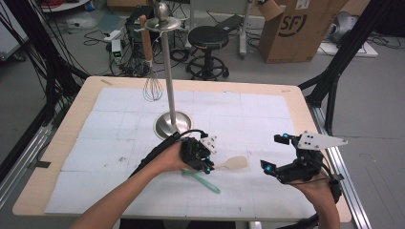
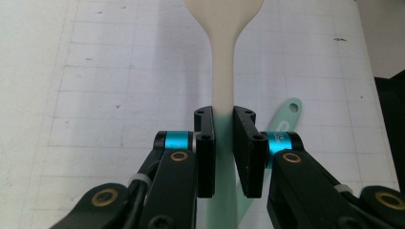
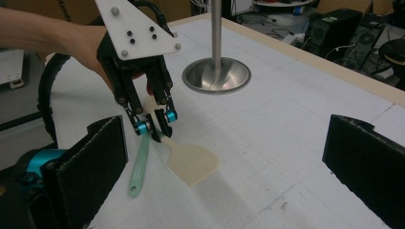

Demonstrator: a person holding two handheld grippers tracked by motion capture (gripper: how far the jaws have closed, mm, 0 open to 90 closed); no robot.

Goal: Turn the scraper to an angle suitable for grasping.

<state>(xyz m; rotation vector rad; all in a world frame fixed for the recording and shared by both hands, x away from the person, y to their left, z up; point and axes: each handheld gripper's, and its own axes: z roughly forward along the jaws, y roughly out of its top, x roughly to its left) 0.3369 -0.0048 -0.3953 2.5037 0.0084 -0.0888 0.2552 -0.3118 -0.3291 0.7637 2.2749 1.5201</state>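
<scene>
A spatula with a cream head (image 1: 235, 163) lies low over the white mat, right of centre. My left gripper (image 1: 208, 166) is shut on its thin neck (image 2: 222, 81), with a jaw on each side, and the handle turns pale green below the jaws. The right gripper view has the same grip (image 3: 155, 126) and the spatula head (image 3: 192, 164) resting on the mat. A second green handle (image 1: 203, 182) with a hole at its end (image 2: 292, 107) lies beside it. My right gripper (image 1: 276, 153) hovers to the right, open and holding nothing (image 3: 229, 171).
A metal stand with a round base (image 1: 172, 126) and a tall pole (image 1: 166, 71) rises behind the left hand. A wire whisk (image 1: 152, 88) hangs from its top rim. The white gridded mat (image 1: 267, 109) covers the wooden table.
</scene>
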